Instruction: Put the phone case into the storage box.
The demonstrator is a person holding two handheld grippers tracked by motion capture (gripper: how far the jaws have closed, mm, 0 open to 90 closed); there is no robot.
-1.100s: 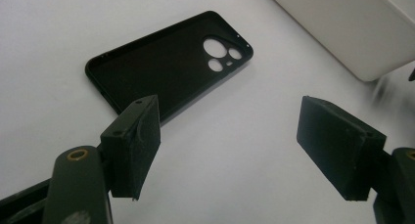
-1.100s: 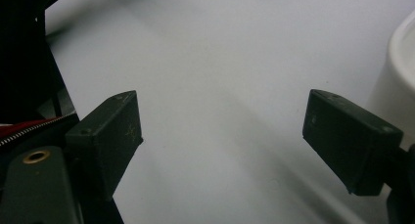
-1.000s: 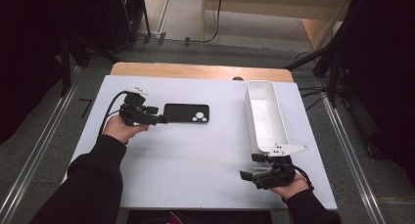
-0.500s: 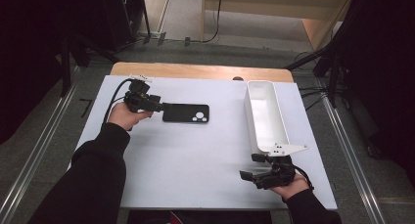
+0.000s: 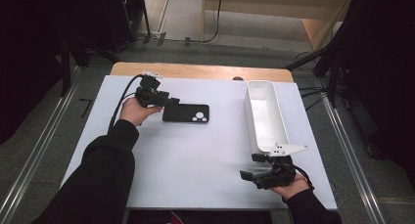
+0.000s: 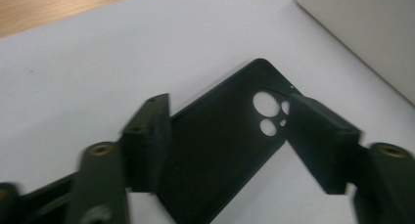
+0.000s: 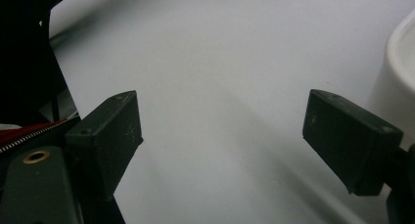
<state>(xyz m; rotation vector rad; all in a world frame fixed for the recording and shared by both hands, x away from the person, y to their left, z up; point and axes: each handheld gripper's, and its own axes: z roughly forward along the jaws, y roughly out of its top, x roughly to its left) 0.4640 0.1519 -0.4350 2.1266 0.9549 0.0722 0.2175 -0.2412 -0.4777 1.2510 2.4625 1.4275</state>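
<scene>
Black phone case (image 6: 220, 150) flat mid-mat, left claw (image 6: 230, 150) closing astride its edges, right claw (image 7: 220, 136) wide, empty.

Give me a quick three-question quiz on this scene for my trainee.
1. True or false: the phone case lies inside the white bin.
2. What sits between the left gripper jaws?
A. bin
B. case
C. cable
3. Is anything between the right gripper jaws?

Key:
1. False; it lies on the table, apart from the bin.
2. B; the jaws have just been closing around it.
3. No; they stand open over bare table.
</scene>
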